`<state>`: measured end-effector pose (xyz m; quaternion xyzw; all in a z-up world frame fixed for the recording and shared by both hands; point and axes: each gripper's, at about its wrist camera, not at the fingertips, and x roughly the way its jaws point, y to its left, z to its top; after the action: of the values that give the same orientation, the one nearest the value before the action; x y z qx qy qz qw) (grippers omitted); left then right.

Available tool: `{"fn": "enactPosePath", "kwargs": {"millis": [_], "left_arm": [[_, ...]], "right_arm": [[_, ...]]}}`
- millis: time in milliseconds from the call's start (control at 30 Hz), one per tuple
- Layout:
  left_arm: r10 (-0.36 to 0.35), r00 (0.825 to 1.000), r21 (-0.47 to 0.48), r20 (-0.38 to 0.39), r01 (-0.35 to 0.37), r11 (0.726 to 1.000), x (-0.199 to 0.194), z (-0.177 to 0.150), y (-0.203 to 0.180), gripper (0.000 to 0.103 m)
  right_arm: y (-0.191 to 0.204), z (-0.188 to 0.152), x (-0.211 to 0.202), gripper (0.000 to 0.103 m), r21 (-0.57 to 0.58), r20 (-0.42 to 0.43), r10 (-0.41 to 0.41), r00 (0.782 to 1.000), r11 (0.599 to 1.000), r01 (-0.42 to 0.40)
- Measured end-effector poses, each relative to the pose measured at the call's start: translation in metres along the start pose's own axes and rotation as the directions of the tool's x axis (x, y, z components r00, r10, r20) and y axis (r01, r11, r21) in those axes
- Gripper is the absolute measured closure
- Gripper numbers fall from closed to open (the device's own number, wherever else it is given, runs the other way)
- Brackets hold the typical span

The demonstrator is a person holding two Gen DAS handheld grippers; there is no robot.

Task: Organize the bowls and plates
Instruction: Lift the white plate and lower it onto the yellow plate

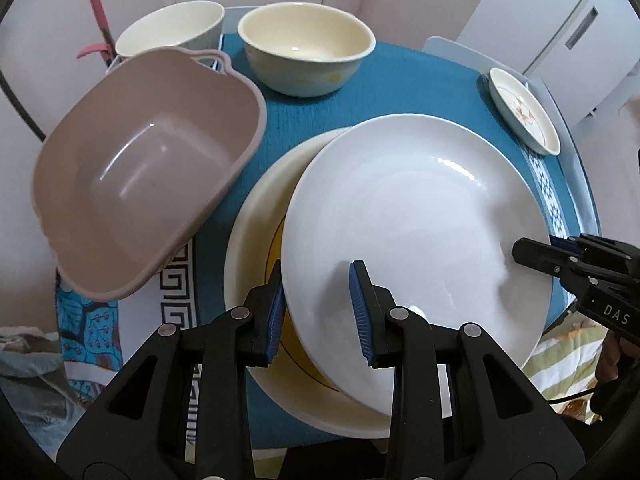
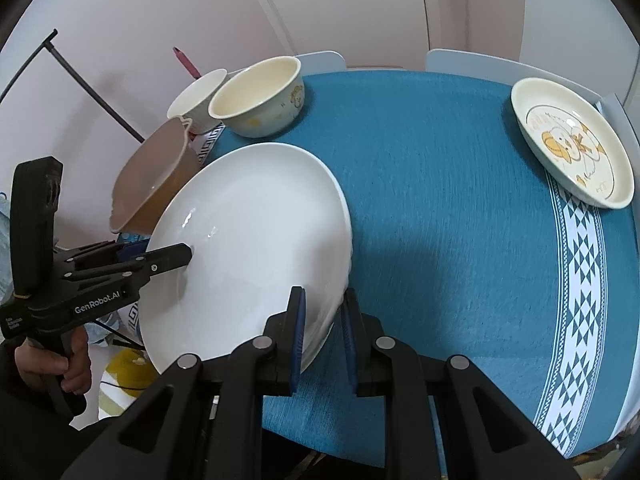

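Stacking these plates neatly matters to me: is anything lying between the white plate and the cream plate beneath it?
Nothing visible: the round white ceramic plate, straddled by both hand-held grippers, hangs tilted directly over the larger cream plate.

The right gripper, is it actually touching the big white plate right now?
Cannot tell. In the right wrist view, the right gripper straddles the white plate's rim, one pad close against it, a sliver of gap at the other; neither view shows firm contact.

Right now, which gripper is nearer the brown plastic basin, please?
Left: the left gripper holds the white plate beside the brown plastic basin; the right gripper holds its far rim.
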<state>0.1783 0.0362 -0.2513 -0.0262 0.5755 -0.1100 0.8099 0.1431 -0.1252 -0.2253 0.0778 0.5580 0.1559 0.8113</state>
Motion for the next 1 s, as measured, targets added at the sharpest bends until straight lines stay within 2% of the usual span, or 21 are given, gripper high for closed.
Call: {"fn": "enactPosePath", "kwargs": {"millis": [300,467,633,767,900,1000], "left_arm": [[0.033,0.999,0.024,-0.018,-0.033,0.999,0.013,-0.003,-0.004,0.075],[0.087,0.996,0.056,-0.018,-0.086,0.995,0.014,-0.003,-0.013,0.075],[0.201,0.979,0.149,0.008,-0.2,0.968,0.016,-0.004,-0.032,0.075],[0.265,0.964,0.199,0.027,-0.265,0.944,0.016,-0.004,-0.041,0.075],[0.336,0.941,0.237,0.049,-0.338,0.911,0.017,-0.007,-0.048,0.075],[0.344,0.937,0.249,0.056,-0.347,0.904,0.018,-0.008,-0.049,0.075]], "right_arm": [[0.011,-0.003,0.005,0.087,-0.035,0.003,-0.045,0.999,0.998,0.045],[0.015,-0.003,0.007,0.087,-0.059,-0.006,-0.06,0.998,0.996,0.06],[0.022,-0.004,0.01,0.087,-0.101,-0.004,-0.095,0.996,0.99,0.094],[0.027,-0.005,0.011,0.087,-0.137,0.005,-0.124,0.992,0.983,0.124],[0.03,-0.004,0.012,0.087,-0.17,0.005,-0.144,0.99,0.975,0.143],[0.033,-0.004,0.014,0.087,-0.187,0.004,-0.161,0.987,0.969,0.159]]}}
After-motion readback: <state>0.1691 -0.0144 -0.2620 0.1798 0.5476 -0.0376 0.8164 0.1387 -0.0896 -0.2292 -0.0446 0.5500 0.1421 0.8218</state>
